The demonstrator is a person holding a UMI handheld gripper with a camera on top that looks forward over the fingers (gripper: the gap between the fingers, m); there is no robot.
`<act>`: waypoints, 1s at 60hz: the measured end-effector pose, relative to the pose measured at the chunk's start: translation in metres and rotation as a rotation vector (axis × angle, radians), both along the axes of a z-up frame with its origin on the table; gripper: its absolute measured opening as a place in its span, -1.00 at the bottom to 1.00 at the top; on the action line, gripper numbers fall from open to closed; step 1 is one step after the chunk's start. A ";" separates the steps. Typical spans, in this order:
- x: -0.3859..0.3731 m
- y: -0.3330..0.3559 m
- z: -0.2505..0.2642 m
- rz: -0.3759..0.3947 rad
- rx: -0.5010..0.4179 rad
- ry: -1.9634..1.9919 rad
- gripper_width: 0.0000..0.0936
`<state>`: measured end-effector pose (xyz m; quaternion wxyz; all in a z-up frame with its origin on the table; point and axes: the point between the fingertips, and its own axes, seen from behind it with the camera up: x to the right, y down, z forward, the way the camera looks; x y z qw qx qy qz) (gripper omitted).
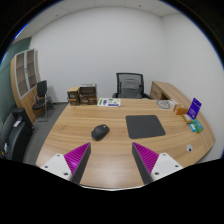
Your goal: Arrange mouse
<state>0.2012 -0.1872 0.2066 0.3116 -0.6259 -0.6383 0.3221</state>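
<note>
A dark mouse [100, 131] lies on the wooden table [110, 150], to the left of a dark grey mouse mat [144, 125]. My gripper [112, 160] is above the table's near edge, well short of the mouse, which sits beyond the fingers and slightly left of their middle. The two fingers [75, 158] with magenta pads are wide apart and hold nothing.
A black office chair [129, 85] stands behind the table, another [41, 98] at the left. Boxes and papers [88, 96] sit at the far edge. Small colourful items [193, 108] lie at the right end. A shelf [26, 75] stands by the left wall.
</note>
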 end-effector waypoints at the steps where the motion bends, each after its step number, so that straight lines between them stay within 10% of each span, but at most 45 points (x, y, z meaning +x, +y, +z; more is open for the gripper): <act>1: -0.004 -0.005 -0.003 0.005 0.001 0.001 0.83; 60: -0.212 -0.082 -0.207 -0.036 0.043 -0.030 0.84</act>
